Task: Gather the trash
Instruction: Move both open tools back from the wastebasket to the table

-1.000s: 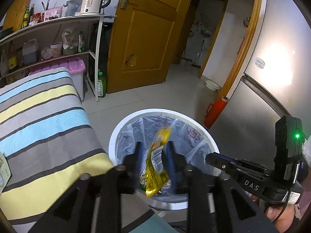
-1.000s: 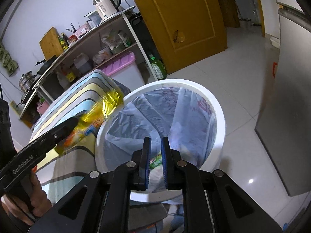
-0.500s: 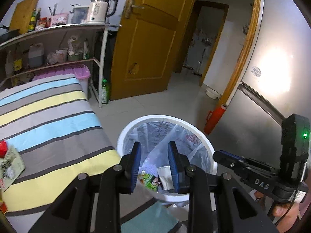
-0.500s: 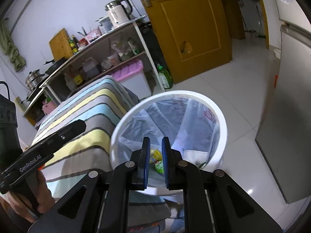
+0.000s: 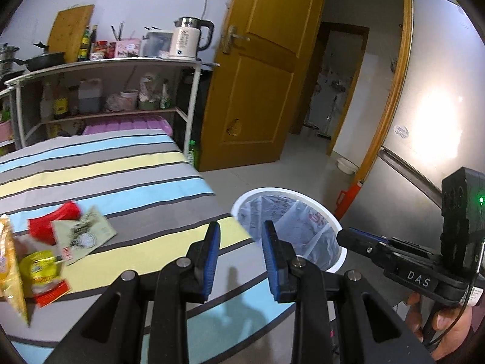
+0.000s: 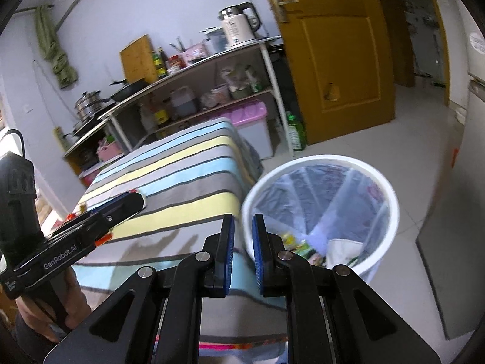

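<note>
Striped tabletop (image 5: 121, 176) fills 9 o'clock, bin (image 5: 333, 230) at 3 now has the yellow wrapper, more wrappers (image 5: 45, 251) wait at 8, so both empty tools, left tool (image 5: 239, 254) part-open and right tool (image 6: 242, 242) barely apart, have swung back.

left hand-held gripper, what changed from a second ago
A second ago the left hand-held gripper held a yellow wrapper over the bin; now it is empty, jaws apart, swung back toward the striped table where more wrappers lie. The right hand-held gripper stayed empty, jaws narrowly apart.
</note>
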A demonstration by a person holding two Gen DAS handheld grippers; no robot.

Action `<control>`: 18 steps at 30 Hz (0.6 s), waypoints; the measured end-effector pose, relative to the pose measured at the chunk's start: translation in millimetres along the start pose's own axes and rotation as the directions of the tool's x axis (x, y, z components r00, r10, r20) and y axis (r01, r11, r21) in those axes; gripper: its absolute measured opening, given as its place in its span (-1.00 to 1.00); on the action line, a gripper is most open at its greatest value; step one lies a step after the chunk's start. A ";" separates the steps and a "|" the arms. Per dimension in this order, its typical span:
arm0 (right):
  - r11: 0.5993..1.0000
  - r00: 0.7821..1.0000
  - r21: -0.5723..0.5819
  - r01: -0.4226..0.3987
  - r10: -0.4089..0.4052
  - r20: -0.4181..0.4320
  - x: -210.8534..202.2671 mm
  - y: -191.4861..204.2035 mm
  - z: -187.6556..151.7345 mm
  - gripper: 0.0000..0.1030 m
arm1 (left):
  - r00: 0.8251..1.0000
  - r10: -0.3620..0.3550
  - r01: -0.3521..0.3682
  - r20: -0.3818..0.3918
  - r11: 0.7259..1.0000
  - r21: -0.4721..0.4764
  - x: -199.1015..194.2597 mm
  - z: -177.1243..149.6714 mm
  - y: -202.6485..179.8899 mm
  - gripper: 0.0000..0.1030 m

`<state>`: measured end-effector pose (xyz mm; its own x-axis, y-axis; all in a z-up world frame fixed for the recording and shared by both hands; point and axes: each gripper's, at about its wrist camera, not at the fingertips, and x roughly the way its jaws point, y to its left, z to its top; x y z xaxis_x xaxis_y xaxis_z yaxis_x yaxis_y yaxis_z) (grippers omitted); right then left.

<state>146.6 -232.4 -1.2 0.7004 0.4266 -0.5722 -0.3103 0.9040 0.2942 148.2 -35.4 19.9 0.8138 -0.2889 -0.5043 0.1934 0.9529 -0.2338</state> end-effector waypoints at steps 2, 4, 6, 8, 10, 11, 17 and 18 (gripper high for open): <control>1.000 1.000 -0.012 -0.018 0.018 -0.006 1.5 9.0 -2.6 -0.76 | 1.000 0.017 -0.017 0.010 1.000 -0.002 -9.6 -3.6 5.5 -0.43; 0.999 0.999 -0.030 -0.037 0.037 -0.011 3.0 19.5 -4.3 -0.76 | 0.999 0.037 -0.037 0.018 0.999 -0.004 -18.1 -7.4 11.1 -0.43; 0.997 0.998 -0.043 -0.057 0.056 -0.014 3.1 27.8 -6.1 -0.75 | 0.998 0.055 -0.055 0.026 0.998 -0.008 -26.4 -11.7 16.7 -0.43; 0.996 0.997 -0.055 -0.073 0.072 -0.017 3.1 35.0 -7.6 -0.72 | 0.997 0.074 -0.074 0.034 0.997 -0.015 -34.3 -15.0 23.3 -0.43; 0.994 0.996 -0.068 -0.089 0.088 -0.022 4.3 43.2 -7.5 -0.61 | 0.995 0.089 -0.088 0.041 0.996 -0.021 -41.5 -17.9 29.0 -0.43; 0.993 0.995 -0.074 -0.097 0.095 -0.024 4.3 46.6 -7.7 -0.57 | 0.994 0.098 -0.097 0.045 0.995 -0.024 -44.6 -19.2 32.4 -0.43; 0.985 0.991 -0.108 -0.132 0.128 -0.039 9.3 67.7 -9.9 -0.48 | 0.987 0.146 -0.143 0.063 0.989 -0.050 -65.1 -28.2 54.7 -0.43; 0.984 0.990 -0.115 -0.135 0.131 -0.044 11.1 71.9 -10.6 -0.48 | 0.986 0.153 -0.150 0.066 0.987 -0.054 -67.8 -29.3 57.3 -0.43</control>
<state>125.3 -162.4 5.5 0.6246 0.5422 -0.5621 -0.4743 0.8351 0.2785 88.0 36.0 16.4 0.8681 -0.1330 -0.4783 0.0394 0.9789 -0.2006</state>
